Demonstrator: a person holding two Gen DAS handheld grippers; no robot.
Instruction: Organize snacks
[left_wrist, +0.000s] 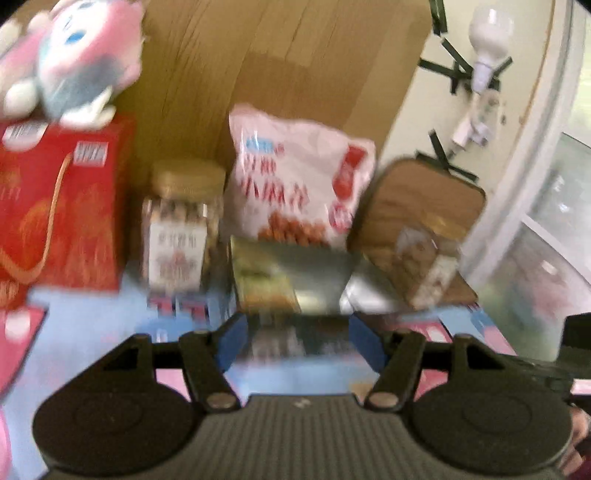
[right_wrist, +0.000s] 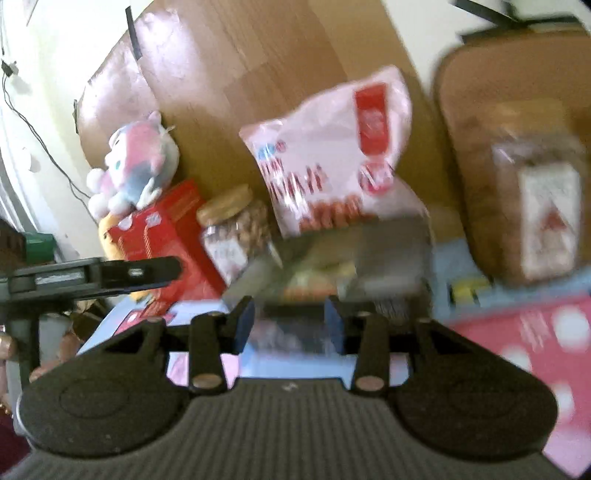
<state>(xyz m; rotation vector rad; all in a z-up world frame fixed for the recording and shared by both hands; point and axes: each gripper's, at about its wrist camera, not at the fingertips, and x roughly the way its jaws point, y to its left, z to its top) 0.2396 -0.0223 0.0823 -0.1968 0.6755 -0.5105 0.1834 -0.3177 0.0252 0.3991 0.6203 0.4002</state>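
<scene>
A silvery foil snack packet with green and orange print sits in front of both grippers, its near edge between the blue pads; motion blur smears its label beyond reading. Behind the packet leans a white and pink snack bag printed in red characters with a picture of browned snacks along its bottom. Left of the packet stands a clear jar with a gold lid, and left of that a red gift box with a cord handle, a pink and grey plush toy on top of it. Right of the packet a second jar rests against a brown cushion.

Everything sits on a pale blue and pink patterned cloth, backed by a large cardboard sheet leaning on a cream wall, where a light bulb is taped.

The left gripper has its pads on either side of the packet's near end and appears clamped on it, though blur leaves the contact uncertain. The right gripper brackets the same packet likewise; I cannot tell whether it grips.
</scene>
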